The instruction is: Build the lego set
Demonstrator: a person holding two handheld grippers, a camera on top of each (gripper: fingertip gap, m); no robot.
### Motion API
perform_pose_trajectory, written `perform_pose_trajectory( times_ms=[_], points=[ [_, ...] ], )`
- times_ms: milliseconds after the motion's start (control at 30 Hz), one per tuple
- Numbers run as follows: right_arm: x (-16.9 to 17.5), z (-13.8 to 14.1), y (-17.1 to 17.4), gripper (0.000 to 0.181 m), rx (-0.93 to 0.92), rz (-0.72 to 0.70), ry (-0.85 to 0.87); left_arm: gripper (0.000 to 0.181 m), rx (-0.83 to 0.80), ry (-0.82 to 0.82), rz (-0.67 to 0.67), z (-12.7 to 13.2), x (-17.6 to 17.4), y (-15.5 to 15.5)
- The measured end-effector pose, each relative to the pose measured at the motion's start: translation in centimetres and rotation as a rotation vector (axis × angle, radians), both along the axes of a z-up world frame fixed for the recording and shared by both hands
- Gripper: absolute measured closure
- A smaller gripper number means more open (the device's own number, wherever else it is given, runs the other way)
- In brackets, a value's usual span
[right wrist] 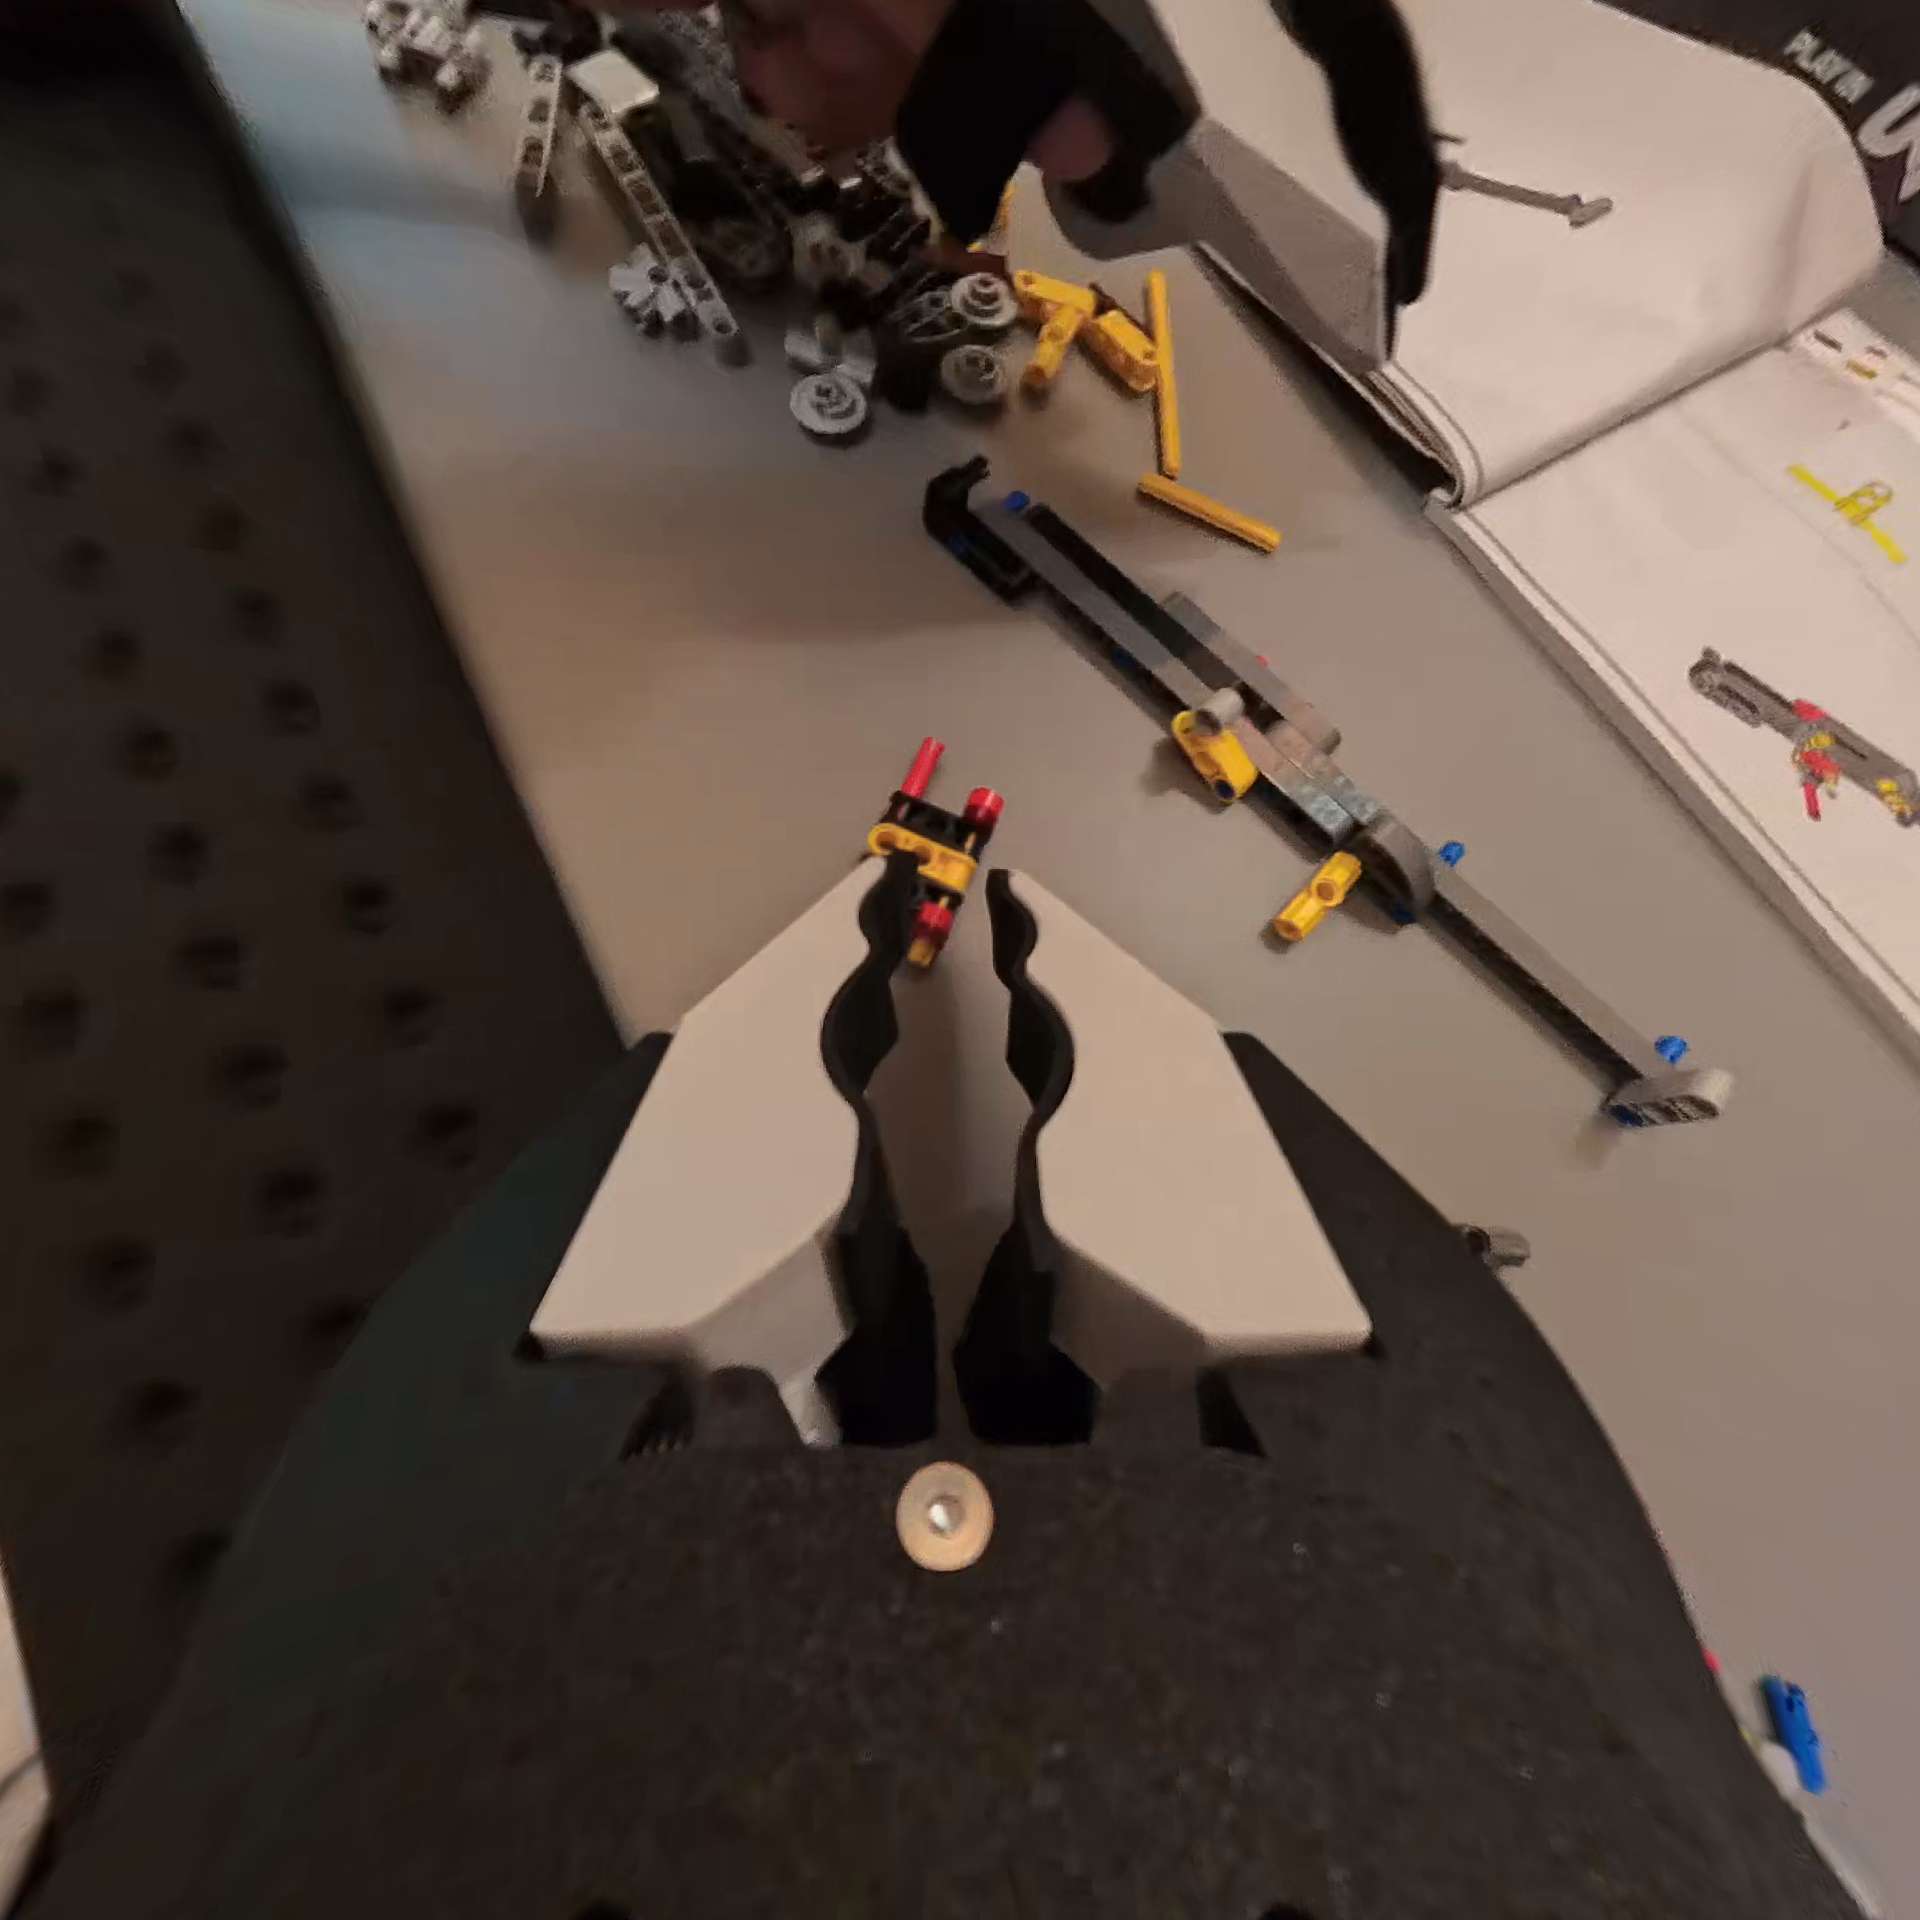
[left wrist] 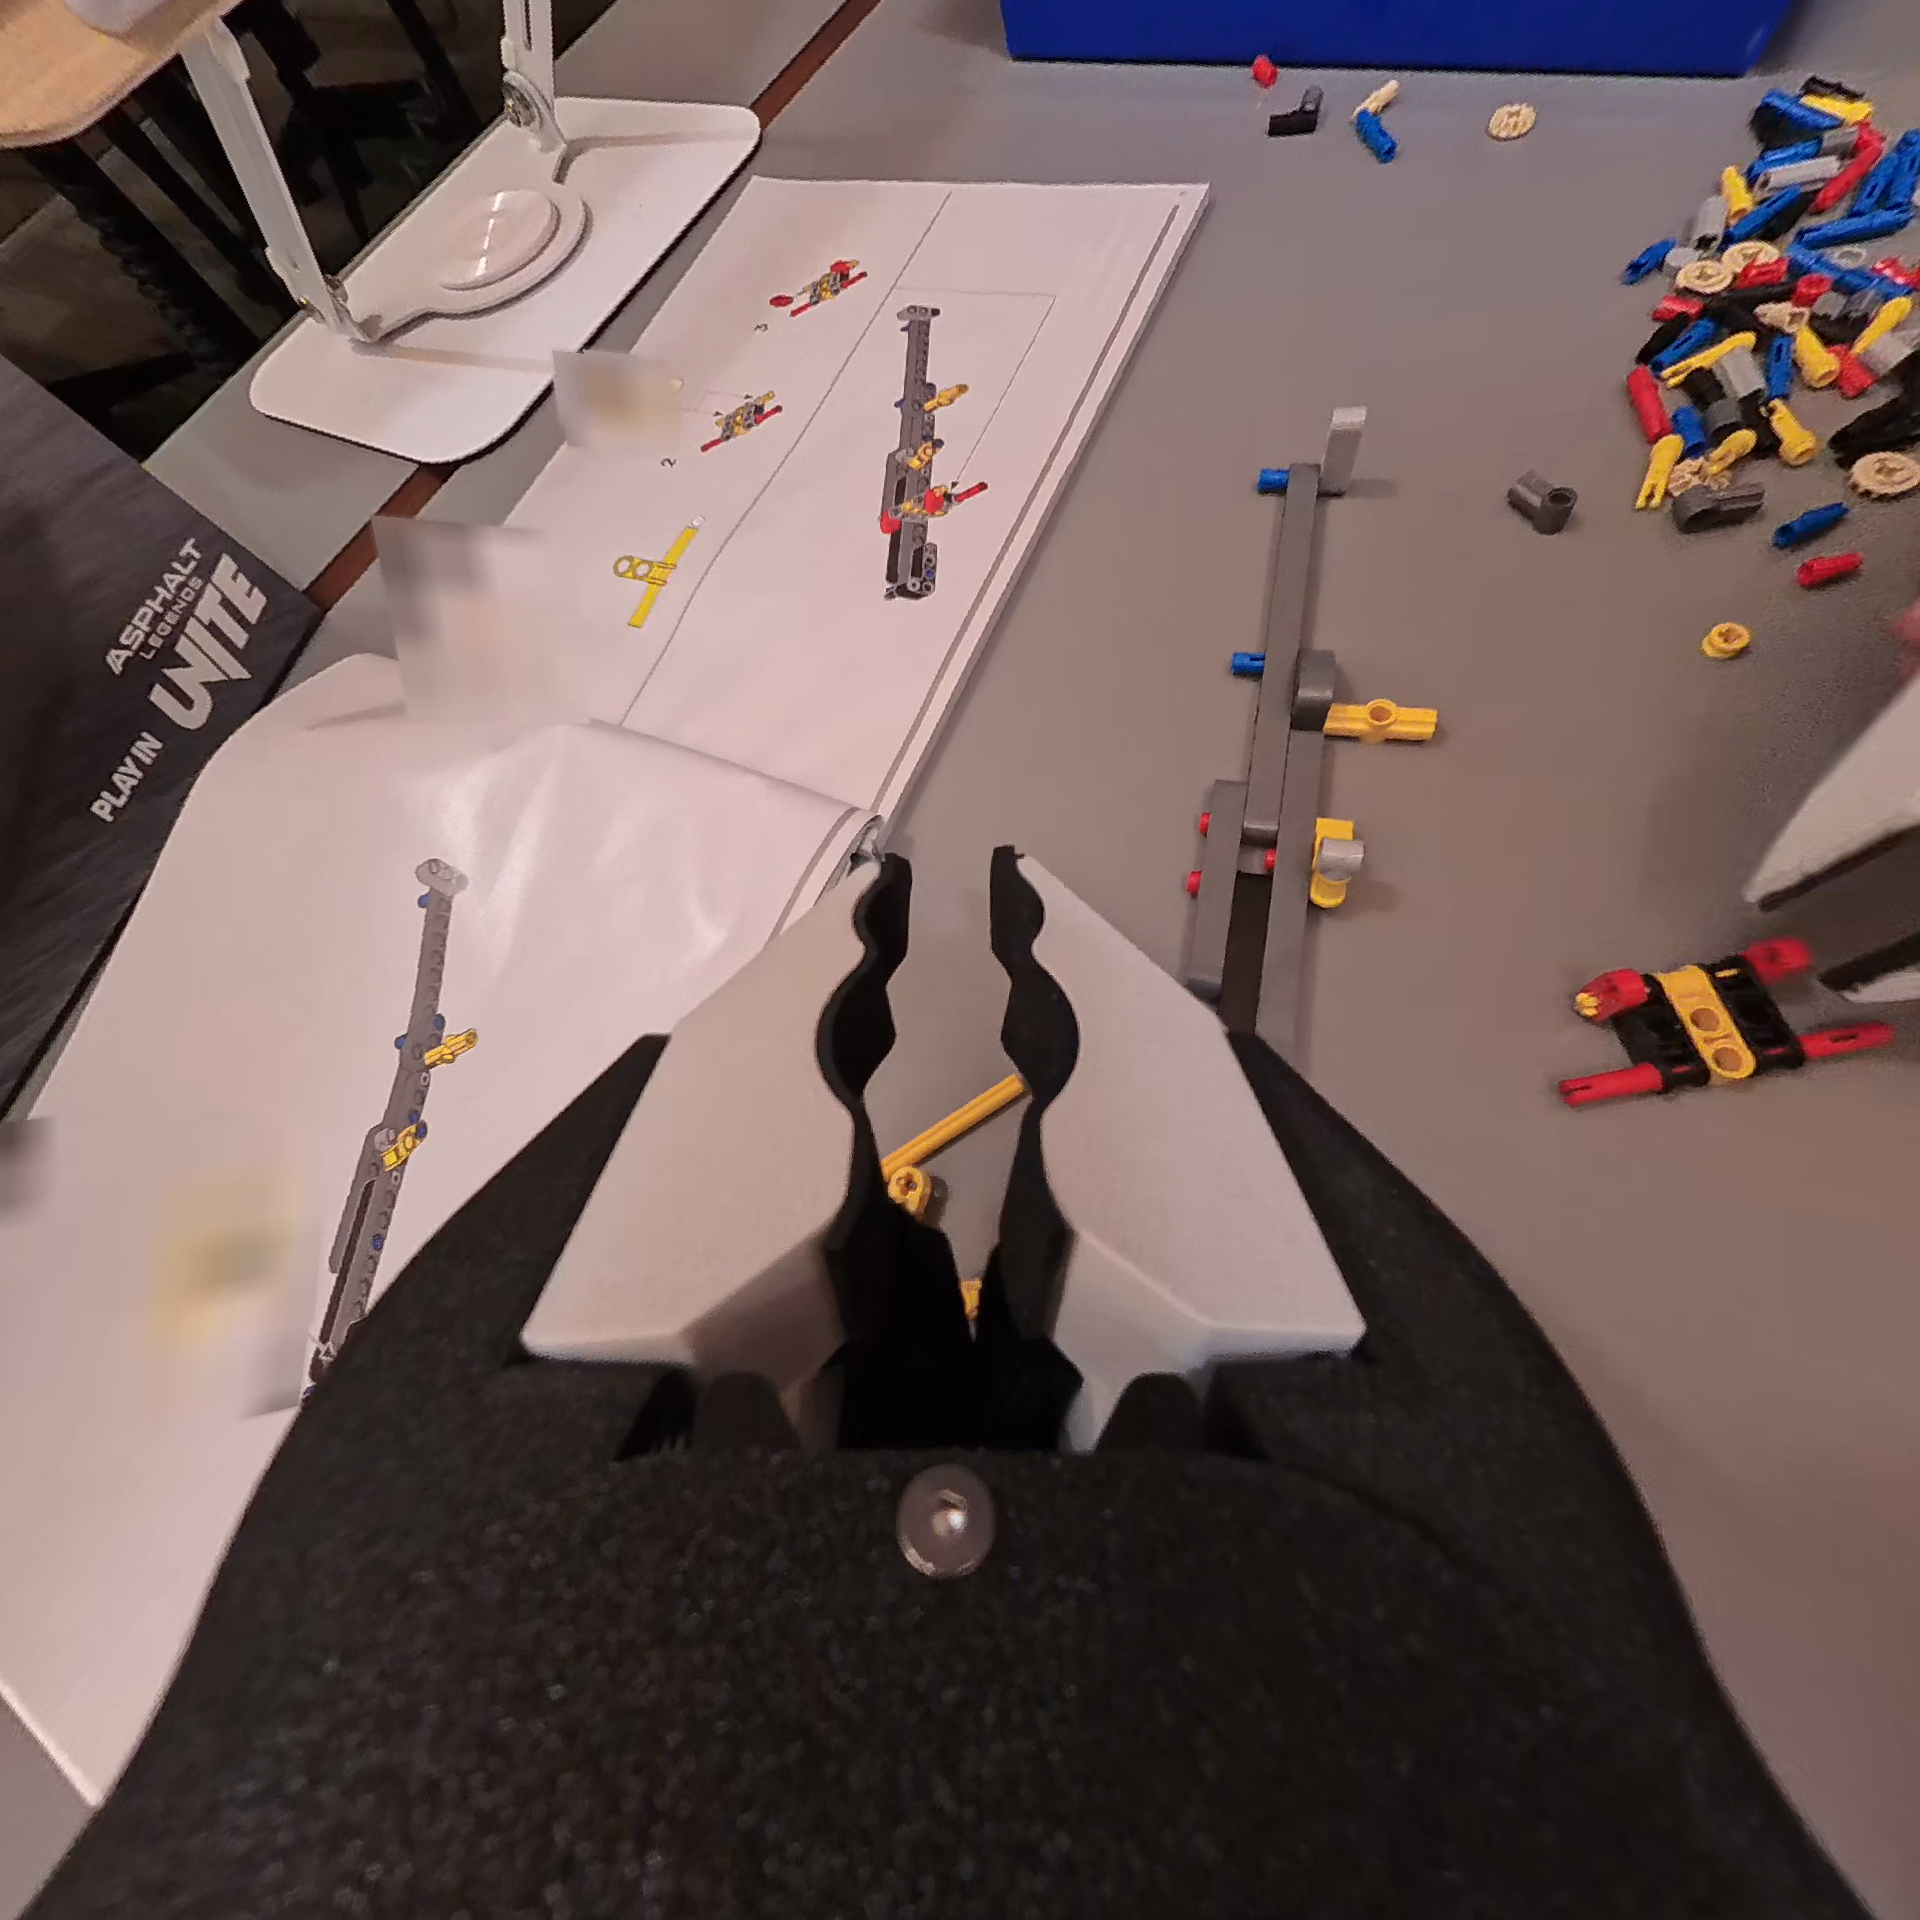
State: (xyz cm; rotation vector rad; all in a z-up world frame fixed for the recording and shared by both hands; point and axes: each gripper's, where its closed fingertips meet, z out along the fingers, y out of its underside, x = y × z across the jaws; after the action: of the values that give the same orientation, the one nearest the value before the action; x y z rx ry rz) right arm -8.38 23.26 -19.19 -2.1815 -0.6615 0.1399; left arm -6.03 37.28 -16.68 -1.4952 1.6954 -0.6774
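- Left wrist view: my left gripper (left wrist: 948, 862) hangs open and empty over the grey table (left wrist: 1455, 1351), a yellow axle piece (left wrist: 951, 1127) lying on the surface beneath its fingers. Ahead lies the long grey beam assembly (left wrist: 1276, 727), already carrying blue pins and yellow connectors. The small red, yellow and black sub-assembly (left wrist: 1714, 1023) sits apart, not yet joined. The instruction booklet (left wrist: 831, 499) lies open to the left; a heap of loose pieces (left wrist: 1787, 312) waits to the right, so I judge the build is at an early stage.
- Right wrist view: my right gripper (right wrist: 940, 883) is open, empty, tips just at the sub-assembly (right wrist: 935, 842). Grey gears and wheels (right wrist: 883, 343) lie unused beyond.
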Motion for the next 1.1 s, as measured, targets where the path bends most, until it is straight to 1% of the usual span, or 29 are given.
perform_pose_trajectory(
  times_ms=[67,133,200,400,500,800,867,1100],
  points=[
    [-0.5,-0.2,-0.6,0.168,-0.028,0.028,0.012,0.167,0.000,0.000,-0.007,0.0,0.0,-0.2],
    [0.1,-0.5,-0.4,0.168,-0.048,-0.014,0.016,0.167,0.008,0.001,-0.011,0.0,0.0,-0.4],
    [0.1,-0.7,-0.5,0.167,-0.067,-0.013,0.033,0.167,0.015,0.004,-0.014,0.0,0.0,-0.4],
    [0.5,-1.6,-0.3,0.166,-0.094,-0.044,-0.024,0.167,0.022,0.015,-0.016,-0.3,0.0,-0.5],
    [0.6,-1.7,-0.2,0.166,-0.092,-0.054,-0.031,0.167,0.021,0.019,-0.018,-0.4,0.0,-0.5],
    [0.1,-1.5,-0.2,0.169,-0.074,-0.024,-0.044,0.167,0.029,0.023,-0.027,-0.5,0.1,-0.8],
    [0.1,-1.5,-0.1,0.173,-0.071,-0.024,-0.052,0.167,0.034,0.026,-0.031,-0.5,0.1,-0.8],
    [0.2,-1.3,0.2,0.174,-0.040,-0.031,-0.074,0.167,0.035,0.027,-0.029,-0.6,0.0,-0.7]
  ],
)
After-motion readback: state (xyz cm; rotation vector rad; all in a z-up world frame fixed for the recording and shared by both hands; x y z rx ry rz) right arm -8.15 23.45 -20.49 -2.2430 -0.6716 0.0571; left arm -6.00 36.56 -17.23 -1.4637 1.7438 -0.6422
